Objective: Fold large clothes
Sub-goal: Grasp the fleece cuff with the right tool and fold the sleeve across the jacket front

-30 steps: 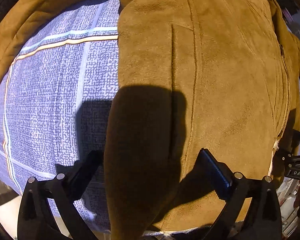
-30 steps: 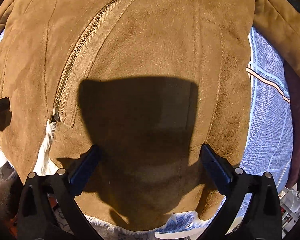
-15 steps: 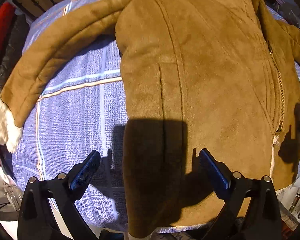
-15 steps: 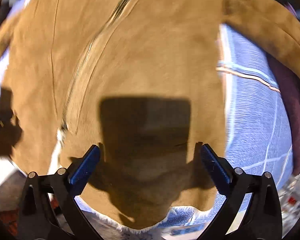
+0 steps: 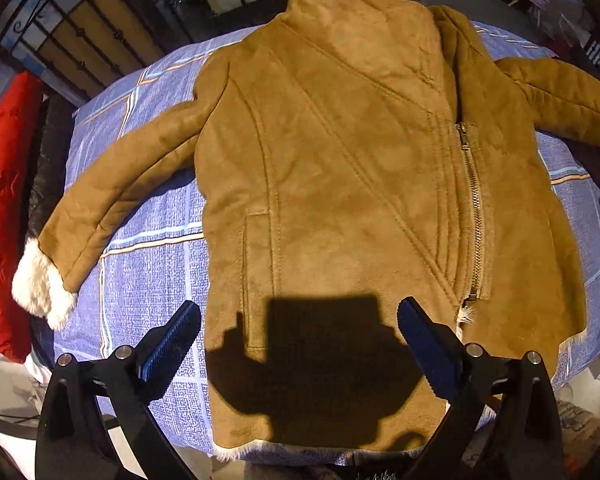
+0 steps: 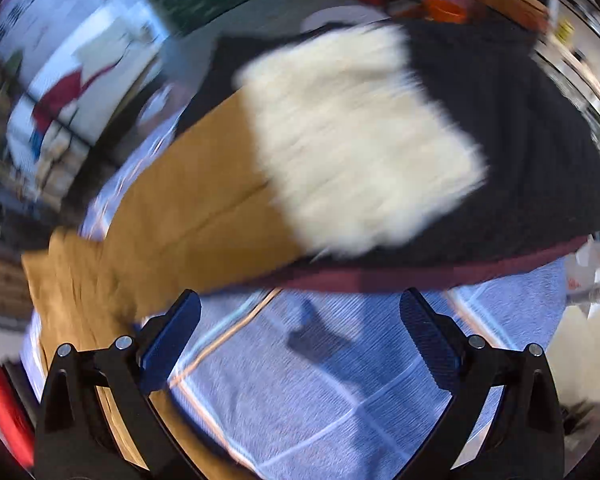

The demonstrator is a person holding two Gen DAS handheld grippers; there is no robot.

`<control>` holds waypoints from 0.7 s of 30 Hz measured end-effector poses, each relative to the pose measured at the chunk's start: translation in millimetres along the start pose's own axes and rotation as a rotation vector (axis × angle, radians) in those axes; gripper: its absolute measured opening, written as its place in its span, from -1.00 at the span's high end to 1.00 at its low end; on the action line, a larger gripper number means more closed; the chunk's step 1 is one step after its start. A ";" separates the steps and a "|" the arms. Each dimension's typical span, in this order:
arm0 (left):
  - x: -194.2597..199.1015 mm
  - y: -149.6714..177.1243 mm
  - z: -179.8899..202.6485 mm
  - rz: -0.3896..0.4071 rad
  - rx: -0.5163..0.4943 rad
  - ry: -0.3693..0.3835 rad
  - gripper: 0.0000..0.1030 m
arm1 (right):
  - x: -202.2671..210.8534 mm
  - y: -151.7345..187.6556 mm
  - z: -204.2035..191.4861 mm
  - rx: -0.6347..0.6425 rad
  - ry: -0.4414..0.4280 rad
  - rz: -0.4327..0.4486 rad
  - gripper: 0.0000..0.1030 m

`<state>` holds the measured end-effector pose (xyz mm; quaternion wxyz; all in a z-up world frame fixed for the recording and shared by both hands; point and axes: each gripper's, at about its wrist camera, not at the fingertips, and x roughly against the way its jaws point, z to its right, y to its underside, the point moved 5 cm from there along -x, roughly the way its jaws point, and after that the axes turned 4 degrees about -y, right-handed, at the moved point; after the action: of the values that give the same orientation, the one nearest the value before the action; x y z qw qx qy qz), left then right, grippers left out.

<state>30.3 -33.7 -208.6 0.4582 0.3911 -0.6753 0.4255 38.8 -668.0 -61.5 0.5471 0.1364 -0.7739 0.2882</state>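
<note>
A tan suede jacket (image 5: pixel 340 184) with a brass zipper (image 5: pixel 474 216) lies flat, front up, on a blue checked cloth (image 5: pixel 148 280). Its left sleeve (image 5: pixel 128 184) stretches out to a white fur cuff (image 5: pixel 40 292). My left gripper (image 5: pixel 296 340) is open and empty, raised above the jacket's lower hem. My right gripper (image 6: pixel 300 336) is open and empty above the blue cloth (image 6: pixel 340 392); ahead of it the jacket's right sleeve (image 6: pixel 188 208) ends in a white fur cuff (image 6: pixel 356 144). The right wrist view is motion-blurred.
A red garment (image 5: pixel 0 208) hangs at the cloth's left edge. A dark garment with a maroon edge (image 6: pixel 520 152) lies under the right cuff. A metal grille (image 5: pixel 80 36) stands behind the surface. Clutter surrounds the far side.
Both grippers have lifted away from the jacket's hem. The left view now takes in the whole jacket. The right gripper has swung right toward the right sleeve and cuff.
</note>
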 end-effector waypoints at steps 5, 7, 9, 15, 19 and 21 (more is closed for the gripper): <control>7.1 -0.1 20.5 0.005 -0.046 -0.017 -0.88 | 2.0 -34.5 27.7 -0.070 -0.011 0.041 -0.87; 10.9 -0.1 24.9 0.006 -0.054 -0.022 -0.88 | -2.6 -38.9 37.0 -0.116 -0.012 0.046 -0.74; 13.5 -0.5 27.2 0.010 -0.062 -0.032 -0.88 | -0.6 -42.7 50.3 -0.168 -0.034 0.053 -0.54; 13.7 3.4 26.0 -0.002 -0.062 -0.049 -0.88 | -31.4 -40.8 45.9 -0.247 -0.170 0.035 -0.07; 14.2 5.2 24.7 -0.002 -0.050 -0.045 -0.88 | -33.7 -44.5 39.2 -0.259 -0.230 0.064 0.64; 15.2 4.6 23.8 0.005 -0.045 -0.042 -0.88 | -23.8 -46.1 32.5 -0.220 -0.219 0.103 0.71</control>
<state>15.1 -56.4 -200.2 0.4515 0.3880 -0.6952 0.4029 46.8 -726.5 -77.5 0.4558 0.0664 -0.8618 0.2125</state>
